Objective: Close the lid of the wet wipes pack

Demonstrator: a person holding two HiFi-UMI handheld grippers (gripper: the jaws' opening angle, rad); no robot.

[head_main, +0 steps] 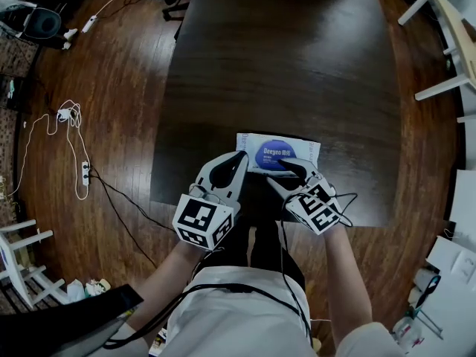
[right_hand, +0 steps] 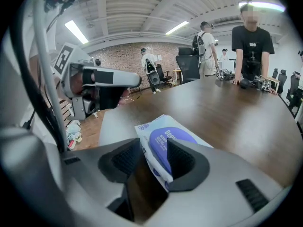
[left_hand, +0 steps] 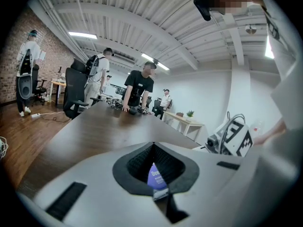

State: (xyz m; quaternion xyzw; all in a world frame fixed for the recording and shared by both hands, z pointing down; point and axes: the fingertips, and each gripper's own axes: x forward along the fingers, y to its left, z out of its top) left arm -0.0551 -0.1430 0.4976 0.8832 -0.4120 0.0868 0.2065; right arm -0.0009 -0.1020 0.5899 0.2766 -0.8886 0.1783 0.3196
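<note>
The wet wipes pack (head_main: 301, 149) is white with a blue oval lid (head_main: 274, 155) and lies near the front edge of the dark table (head_main: 282, 65). My left gripper (head_main: 239, 158) is at the pack's left end, its tips meeting. In the left gripper view a sliver of the blue lid (left_hand: 155, 176) shows through the hollow behind the tips of the left gripper (left_hand: 152, 145). My right gripper (head_main: 284, 175) is open at the pack's near edge. In the right gripper view the pack (right_hand: 163, 137) reaches in between the pads of the right gripper (right_hand: 154, 155).
Several people (right_hand: 251, 37) stand at the table's far end, with office chairs (left_hand: 75, 91) nearby. Cables and a power strip (head_main: 84, 173) lie on the wooden floor at left. White furniture (head_main: 454, 43) stands at right. The person's legs are just below the table's front edge.
</note>
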